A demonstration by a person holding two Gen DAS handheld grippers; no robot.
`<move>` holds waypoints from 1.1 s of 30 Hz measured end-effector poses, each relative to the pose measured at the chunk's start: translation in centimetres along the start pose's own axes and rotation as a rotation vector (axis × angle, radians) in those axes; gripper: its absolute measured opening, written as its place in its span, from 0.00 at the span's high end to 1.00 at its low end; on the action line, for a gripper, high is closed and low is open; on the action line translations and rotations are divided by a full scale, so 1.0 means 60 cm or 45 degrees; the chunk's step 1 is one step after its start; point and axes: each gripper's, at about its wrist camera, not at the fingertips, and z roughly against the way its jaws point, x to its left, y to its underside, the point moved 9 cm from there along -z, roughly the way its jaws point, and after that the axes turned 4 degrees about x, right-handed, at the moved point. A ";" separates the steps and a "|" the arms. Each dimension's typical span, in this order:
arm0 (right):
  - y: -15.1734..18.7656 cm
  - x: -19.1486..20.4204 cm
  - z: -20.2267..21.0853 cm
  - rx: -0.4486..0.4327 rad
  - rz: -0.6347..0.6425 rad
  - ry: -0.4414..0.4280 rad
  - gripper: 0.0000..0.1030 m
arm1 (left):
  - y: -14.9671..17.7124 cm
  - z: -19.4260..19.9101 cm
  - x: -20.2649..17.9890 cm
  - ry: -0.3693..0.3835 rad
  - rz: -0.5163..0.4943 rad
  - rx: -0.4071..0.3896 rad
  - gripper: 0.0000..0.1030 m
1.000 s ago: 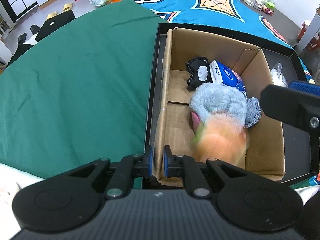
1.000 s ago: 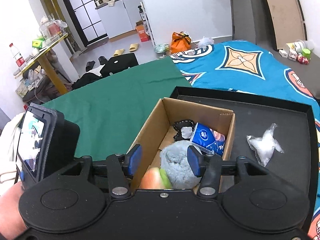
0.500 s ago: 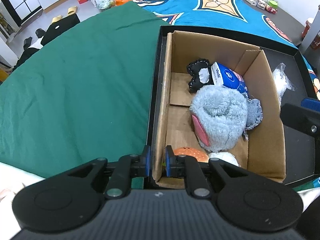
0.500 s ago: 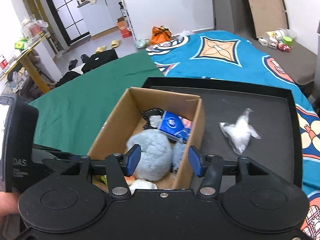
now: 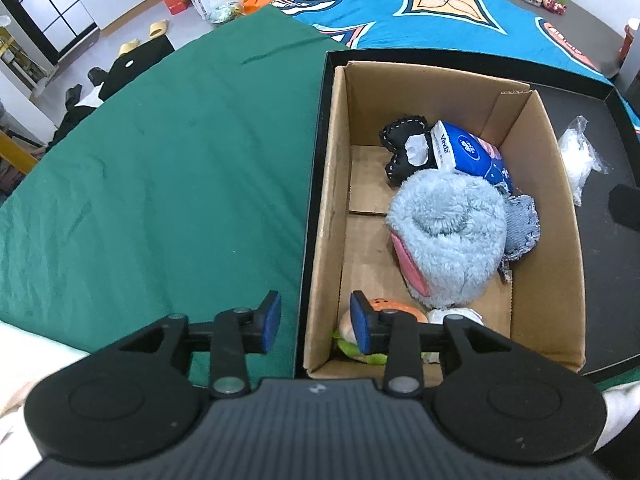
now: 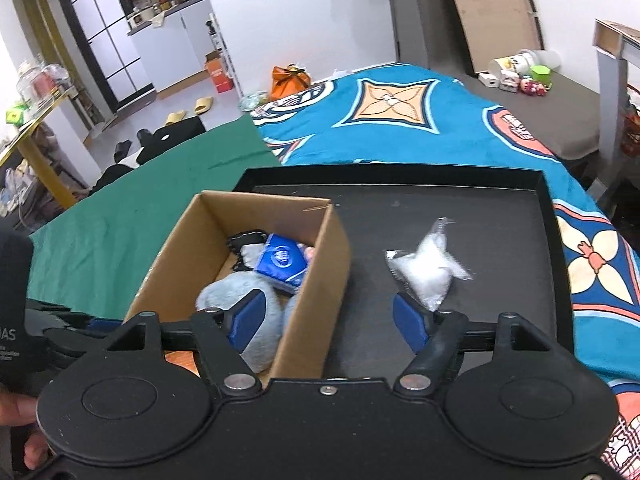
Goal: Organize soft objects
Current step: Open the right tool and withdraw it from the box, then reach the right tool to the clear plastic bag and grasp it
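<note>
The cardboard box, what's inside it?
The cardboard box holds a fluffy blue plush, blue tissue pack, black stitched toy, denim scrap and burger toy. Anything beneath them is covered.

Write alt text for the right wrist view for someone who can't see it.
The open right gripper hovers over a black tray, above the box wall. The box holds a grey plush and a blue tissue pack; a clear bag lies on the tray.

Left tool (image 5: 316, 322) released box wall (image 5: 320, 240), jaws now apart; right tool (image 6: 326, 316) shifted right.
</note>
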 end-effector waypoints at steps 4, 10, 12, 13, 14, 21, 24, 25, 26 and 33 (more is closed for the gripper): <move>-0.001 -0.021 -0.005 -0.011 -0.018 0.012 0.27 | -0.001 -0.003 -0.003 -0.034 -0.014 0.007 0.61; 0.001 -0.048 -0.019 -0.010 -0.046 0.016 0.27 | -0.005 -0.006 -0.011 -0.073 -0.035 0.016 0.61; 0.003 -0.058 -0.024 -0.012 -0.059 0.017 0.26 | -0.005 -0.007 -0.014 -0.089 -0.043 0.021 0.61; 0.004 -0.063 -0.027 -0.015 -0.066 0.017 0.26 | -0.005 -0.008 -0.015 -0.097 -0.048 0.023 0.61; 0.006 -0.067 -0.030 -0.014 -0.070 0.019 0.26 | -0.005 -0.009 -0.017 -0.106 -0.055 0.024 0.61; 0.012 -0.109 -0.056 -0.011 -0.116 0.044 0.26 | -0.006 -0.013 -0.033 -0.159 -0.105 0.044 0.60; 0.011 -0.125 -0.068 -0.008 -0.130 0.051 0.26 | -0.007 -0.016 -0.040 -0.174 -0.124 0.057 0.60; 0.011 -0.130 -0.072 -0.006 -0.133 0.053 0.26 | -0.009 -0.018 -0.043 -0.179 -0.130 0.062 0.60; 0.010 -0.135 -0.077 -0.005 -0.136 0.054 0.26 | -0.010 -0.019 -0.046 -0.184 -0.135 0.068 0.60; -0.010 -0.160 -0.108 -0.008 -0.150 0.055 0.26 | -0.011 -0.028 -0.056 -0.224 -0.171 0.105 0.60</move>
